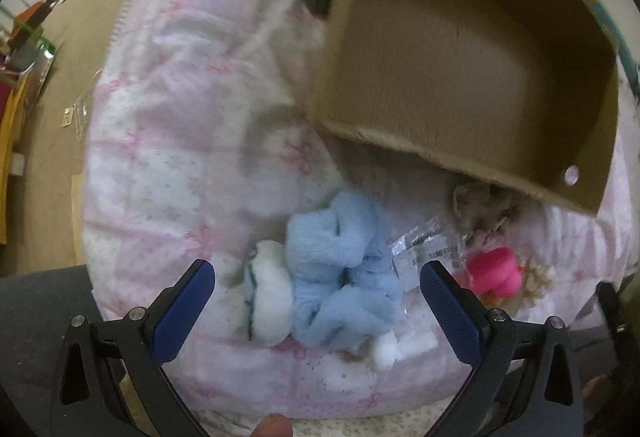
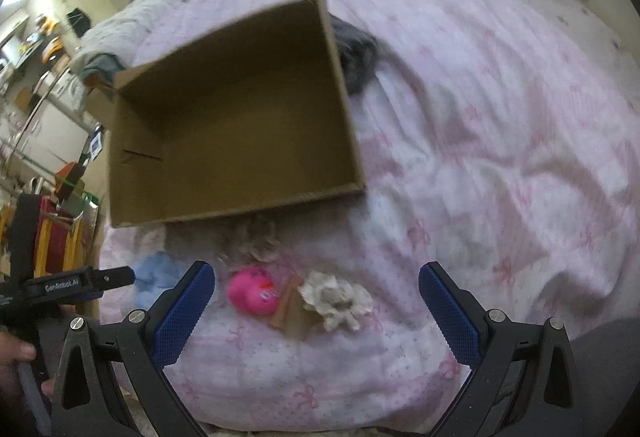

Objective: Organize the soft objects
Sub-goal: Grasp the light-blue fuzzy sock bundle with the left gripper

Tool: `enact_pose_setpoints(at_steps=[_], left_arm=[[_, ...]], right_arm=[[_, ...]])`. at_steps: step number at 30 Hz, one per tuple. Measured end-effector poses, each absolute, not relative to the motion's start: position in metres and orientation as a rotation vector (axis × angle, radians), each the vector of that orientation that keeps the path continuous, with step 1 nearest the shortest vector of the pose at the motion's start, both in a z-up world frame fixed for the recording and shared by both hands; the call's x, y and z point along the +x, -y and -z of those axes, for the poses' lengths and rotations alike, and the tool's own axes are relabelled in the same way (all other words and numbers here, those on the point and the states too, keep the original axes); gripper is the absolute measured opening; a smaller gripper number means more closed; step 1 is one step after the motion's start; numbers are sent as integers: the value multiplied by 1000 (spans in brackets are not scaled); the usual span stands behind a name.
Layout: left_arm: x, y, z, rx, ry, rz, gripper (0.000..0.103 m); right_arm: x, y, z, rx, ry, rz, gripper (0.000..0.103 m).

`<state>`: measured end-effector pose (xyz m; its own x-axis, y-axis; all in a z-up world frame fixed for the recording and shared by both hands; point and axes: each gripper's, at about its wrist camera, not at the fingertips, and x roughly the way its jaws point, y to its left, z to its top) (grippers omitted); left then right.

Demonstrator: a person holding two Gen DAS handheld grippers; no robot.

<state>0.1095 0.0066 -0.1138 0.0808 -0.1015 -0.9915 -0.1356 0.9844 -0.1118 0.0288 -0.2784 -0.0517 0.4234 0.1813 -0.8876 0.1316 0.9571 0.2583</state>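
Bed with pink bow-print quilt (image 1: 168, 157), carrying all items.

Cardboard box (image 1: 460, 49): open, nothing seen inside, upper right of the left wrist view; centre-left of the right wrist view.

Left hand-held gripper (image 1: 318, 303): released, jaws spread wide, grasping nothing. Between its blue pads, lower centre: blue fluffy toy (image 1: 344, 269), touching a white plush piece (image 1: 270, 301) on its left. A clear plastic wrapper (image 1: 428, 249) lies just right of the blue toy. The white piece and wrapper show only in this view.

Right hand-held gripper (image 2: 316, 303): released, jaws spread, holding nothing. Between its pads: pink rubber duck (image 2: 252, 291), then a cream fabric flower (image 2: 336, 299) to its right, with brown card (image 2: 294, 313) under both. The flower shows clearly only here.

Curly beige plush (image 2: 256, 237): at the box's near edge, both views.

Dark fabric (image 2: 356, 57): behind the box's right wall.
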Motion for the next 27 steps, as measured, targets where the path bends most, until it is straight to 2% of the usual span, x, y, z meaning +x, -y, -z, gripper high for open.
enact_pose_setpoints(at_steps=[3, 6, 8, 11, 13, 15, 24, 27], left_arm=[[110, -2, 128, -214, -1514, -17, 101], [111, -1, 141, -211, -1527, -20, 84], [111, 0, 151, -203, -1543, -16, 78], [111, -1, 162, -195, -1554, -25, 60], [110, -2, 163, -207, -1545, -18, 38], [108, -12, 153, -249, -1532, -12, 29], [90, -46, 63, -301, -1376, 45, 26], [78, -57, 54, -292, -1364, 28, 26]], right_arm=[[29, 280, 53, 330, -1130, -31, 103], [29, 278, 53, 324, -1126, -30, 103], [30, 277, 55, 323, -1131, -35, 103], [32, 275, 57, 322, -1137, -41, 103], [33, 273, 58, 321, -1139, -46, 103], [34, 272, 59, 316, -1138, -50, 103], [31, 279, 57, 351, -1131, -46, 103], [31, 287, 59, 407, -1143, -52, 103]])
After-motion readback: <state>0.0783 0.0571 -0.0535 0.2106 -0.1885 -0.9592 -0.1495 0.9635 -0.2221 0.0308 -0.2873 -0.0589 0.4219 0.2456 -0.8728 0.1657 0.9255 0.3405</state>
